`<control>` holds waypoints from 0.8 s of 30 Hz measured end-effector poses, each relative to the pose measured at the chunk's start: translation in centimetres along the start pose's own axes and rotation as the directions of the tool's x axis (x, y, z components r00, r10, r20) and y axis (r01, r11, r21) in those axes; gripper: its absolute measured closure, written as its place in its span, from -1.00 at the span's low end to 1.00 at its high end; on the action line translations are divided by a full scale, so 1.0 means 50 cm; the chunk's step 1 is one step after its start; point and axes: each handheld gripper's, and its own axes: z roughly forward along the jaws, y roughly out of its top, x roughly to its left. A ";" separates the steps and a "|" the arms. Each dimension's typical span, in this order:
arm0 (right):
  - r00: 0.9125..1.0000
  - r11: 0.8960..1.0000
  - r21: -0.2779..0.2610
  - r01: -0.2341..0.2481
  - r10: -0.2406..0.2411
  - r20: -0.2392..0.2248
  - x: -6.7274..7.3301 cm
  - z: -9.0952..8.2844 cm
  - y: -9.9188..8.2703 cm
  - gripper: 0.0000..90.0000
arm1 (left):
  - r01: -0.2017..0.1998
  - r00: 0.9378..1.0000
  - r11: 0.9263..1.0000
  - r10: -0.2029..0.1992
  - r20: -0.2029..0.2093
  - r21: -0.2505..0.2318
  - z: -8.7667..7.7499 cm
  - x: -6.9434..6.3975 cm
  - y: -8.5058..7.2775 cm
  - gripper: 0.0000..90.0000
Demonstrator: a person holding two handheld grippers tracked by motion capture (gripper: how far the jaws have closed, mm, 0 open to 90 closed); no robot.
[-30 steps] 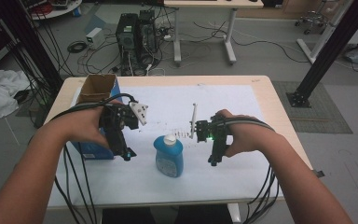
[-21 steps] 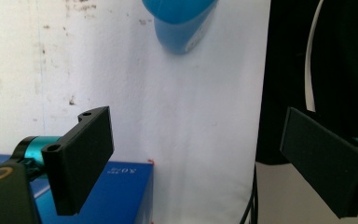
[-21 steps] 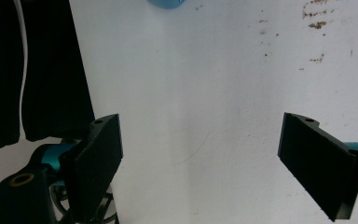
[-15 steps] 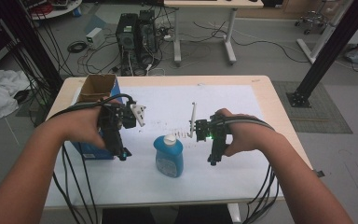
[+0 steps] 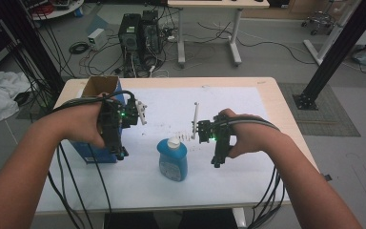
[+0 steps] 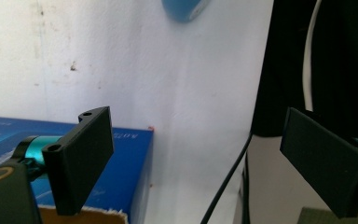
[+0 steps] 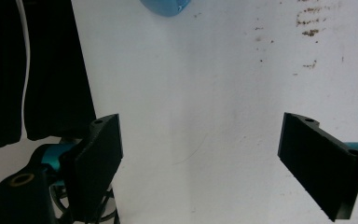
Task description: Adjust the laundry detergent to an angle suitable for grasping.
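A blue bottle (image 5: 173, 160) with a white cap lies flat on the white sheet (image 5: 171, 109) at the table's middle. My left gripper (image 5: 120, 153) is held to its left, over a blue box (image 5: 91, 153), with its jaws pointing back toward the person. In the left gripper view the gripper (image 6: 198, 126) is open and holds nothing; the box (image 6: 121, 163) lies under its left jaw and the bottle (image 6: 184, 8) at the top edge. My right gripper (image 5: 217, 161) hovers right of the bottle. It (image 7: 200, 123) is open over bare sheet, with the bottle (image 7: 165, 7) at the top.
A thin white stick (image 5: 195, 119) lies on the sheet behind the right hand. Brown specks (image 7: 307, 23) mark the sheet. The blue box has an open cardboard top (image 5: 97, 86) at the table's back left. Cables trail from both grippers over the front edge.
My left gripper has shifted slightly to the left, closer over the blue box. The right gripper and the bottle have stayed in place.
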 end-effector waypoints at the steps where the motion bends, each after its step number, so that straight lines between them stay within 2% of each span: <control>1: 1.000 1.000 0.004 -0.004 0.004 0.003 0.000 -0.002 0.001 -0.71 | -0.005 1.000 1.000 0.005 -0.004 0.017 -0.002 0.000 0.002 -0.78; 6: 1.000 1.000 0.007 -0.004 0.004 0.002 -0.002 -0.008 0.003 -0.71 | 0.001 1.000 1.000 -0.001 -0.001 0.016 -0.003 0.004 0.004 -0.78; 7: 1.000 1.000 0.008 0.001 -0.001 0.003 -0.004 -0.009 0.005 -0.71 | -0.006 1.000 1.000 0.006 -0.005 -0.004 -0.004 0.005 0.004 -0.78; 12: 1.000 1.000 0.014 -0.003 0.003 0.003 -0.003 -0.009 0.007 -0.71 | -0.008 1.000 1.000 0.008 -0.005 -0.016 -0.003 0.005 0.004 -0.78; 24: 1.000 1.000 0.012 -0.011 0.011 0.002 -0.011 -0.016 -0.003 -0.71 | -0.011 1.000 1.000 0.011 0.005 0.016 0.007 0.016 0.009 -0.78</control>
